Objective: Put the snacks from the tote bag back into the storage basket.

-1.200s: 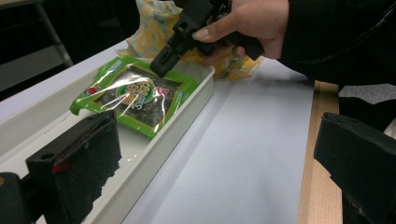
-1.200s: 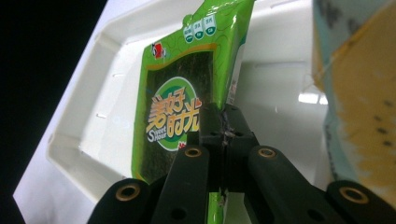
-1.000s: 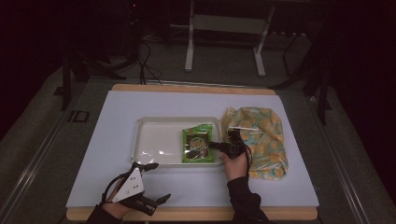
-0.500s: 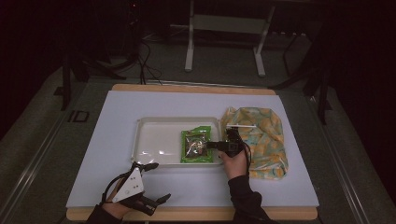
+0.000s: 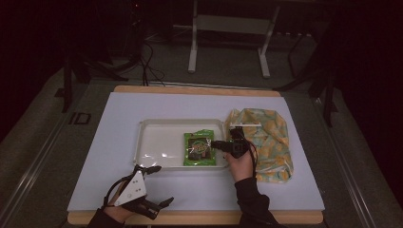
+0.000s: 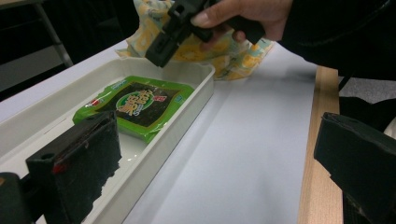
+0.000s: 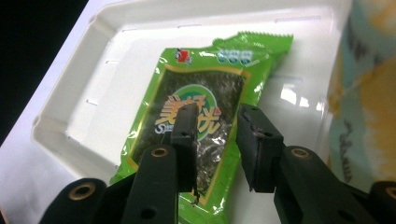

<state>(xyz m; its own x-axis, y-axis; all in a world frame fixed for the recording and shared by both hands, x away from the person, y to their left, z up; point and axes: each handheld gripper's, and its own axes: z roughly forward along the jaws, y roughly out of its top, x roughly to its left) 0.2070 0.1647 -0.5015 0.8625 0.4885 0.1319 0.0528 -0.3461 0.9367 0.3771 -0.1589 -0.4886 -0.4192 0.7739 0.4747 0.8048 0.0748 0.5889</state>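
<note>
**Surroundings, not handled**

White sheet (image 5: 142,123) covers a wooden tabletop (image 5: 199,90). Yellow-patterned cloth bag (image 5: 268,137) lies just right of centre, crumpled. Metal stand legs (image 5: 228,42) and cables (image 5: 147,61) on grey floor behind.

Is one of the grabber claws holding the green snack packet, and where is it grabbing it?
No. The right gripper has just been opening above the flat green foil seaweed packet, nothing between its jaws. The left gripper is open too.

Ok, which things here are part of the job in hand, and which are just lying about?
In the job:
- green snack packet, lying flat in the tray
- white tray
- right hand-held gripper, jaws just opening over the packet, nothing gripped

Lying about:
- yellow patterned bag, right of the tray
- left hand-held gripper, open, near the table's front edge
</note>
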